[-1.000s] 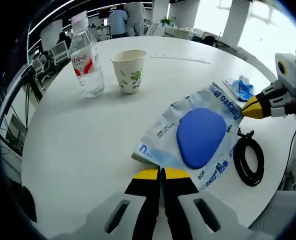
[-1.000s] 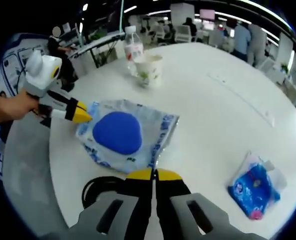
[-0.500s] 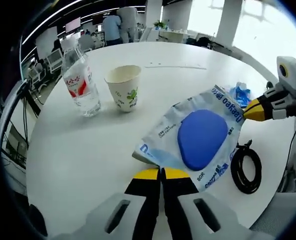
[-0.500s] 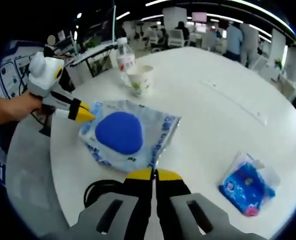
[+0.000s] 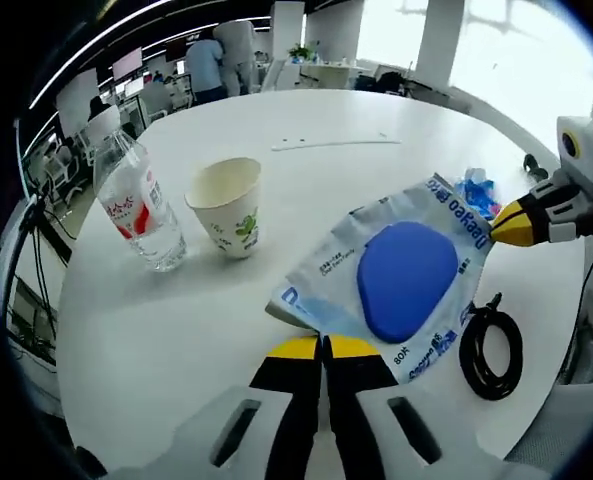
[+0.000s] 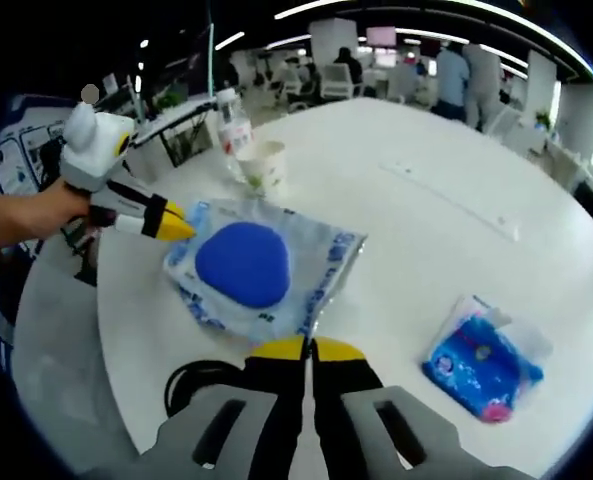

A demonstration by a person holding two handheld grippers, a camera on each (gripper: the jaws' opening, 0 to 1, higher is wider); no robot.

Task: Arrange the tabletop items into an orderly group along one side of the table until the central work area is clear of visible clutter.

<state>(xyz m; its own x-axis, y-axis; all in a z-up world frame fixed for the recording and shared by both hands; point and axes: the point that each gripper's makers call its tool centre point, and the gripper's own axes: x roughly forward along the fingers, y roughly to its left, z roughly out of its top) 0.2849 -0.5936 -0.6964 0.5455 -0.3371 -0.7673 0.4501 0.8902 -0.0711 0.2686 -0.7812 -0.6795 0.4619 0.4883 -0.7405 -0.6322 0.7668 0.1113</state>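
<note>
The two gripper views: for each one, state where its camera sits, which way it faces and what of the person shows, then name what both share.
Left gripper view: rides the left gripper, jaws together at a corner of the wipes packet; faces across the table to the paper cup and water bottle.
Right gripper view: rides the right gripper at the packet's opposite corner, facing the other gripper; a hand holds it.
Shared: packet, cup, bottle, black cable, small blue pack.
</note>
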